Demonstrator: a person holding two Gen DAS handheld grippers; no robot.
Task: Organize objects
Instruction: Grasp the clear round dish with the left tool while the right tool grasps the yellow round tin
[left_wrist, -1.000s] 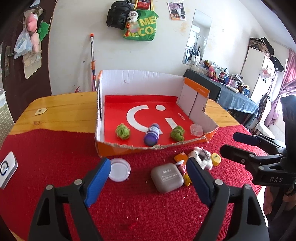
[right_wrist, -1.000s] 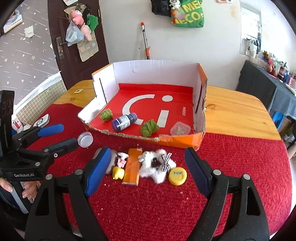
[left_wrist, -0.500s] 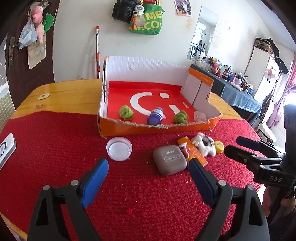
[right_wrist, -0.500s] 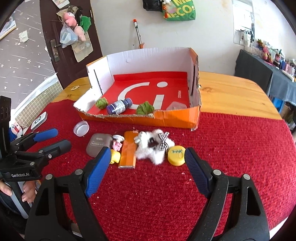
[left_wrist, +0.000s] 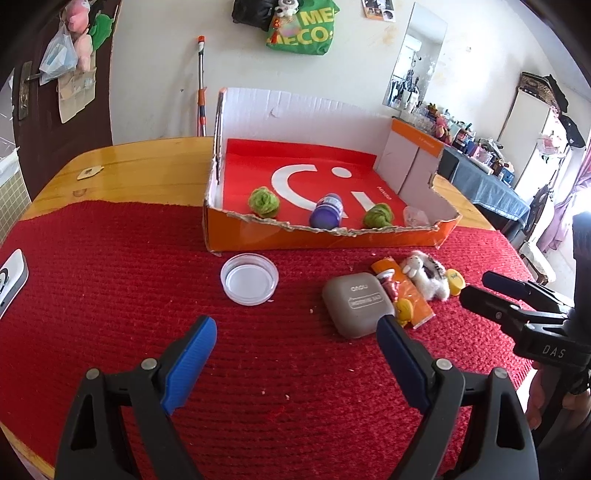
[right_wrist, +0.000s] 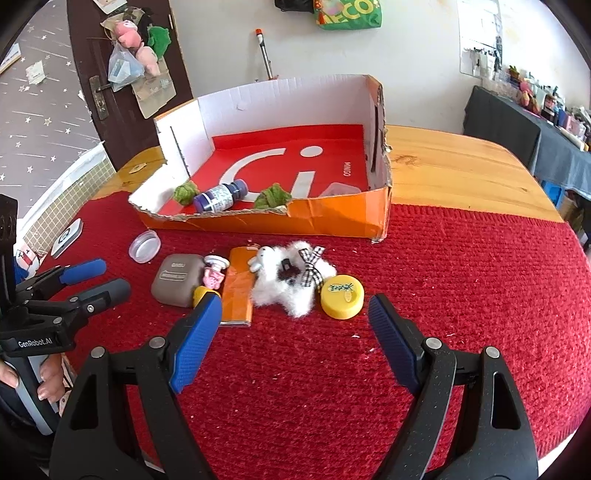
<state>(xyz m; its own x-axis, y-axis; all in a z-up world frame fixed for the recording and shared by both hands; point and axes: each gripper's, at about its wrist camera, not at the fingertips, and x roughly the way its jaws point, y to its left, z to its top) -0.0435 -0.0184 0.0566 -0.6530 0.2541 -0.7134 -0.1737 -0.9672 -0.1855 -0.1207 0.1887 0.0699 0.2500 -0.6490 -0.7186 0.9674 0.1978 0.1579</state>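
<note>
Two green balls (left_wrist: 263, 201) flank bottle (left_wrist: 326, 216) inside box (left_wrist: 317, 240)

wooden bench (right_wrist: 461, 166), near part covered by a red woven mat (right_wrist: 461, 288). orange cardboard box (right_wrist: 332, 221) straddles the mat's far edge. on the mat, in front of the box: clear round lid (left_wrist: 249, 278), grey case (left_wrist: 356, 304), small pink-and-yellow toy (right_wrist: 213, 277), orange packet (right_wrist: 238, 291), white plush (right_wrist: 291, 284), yellow cap (right_wrist: 341, 295), the last five bunched together. white device (right_wrist: 66, 238) at the mat's left edge. small tag (left_wrist: 89, 171) on bare wood.
</note>
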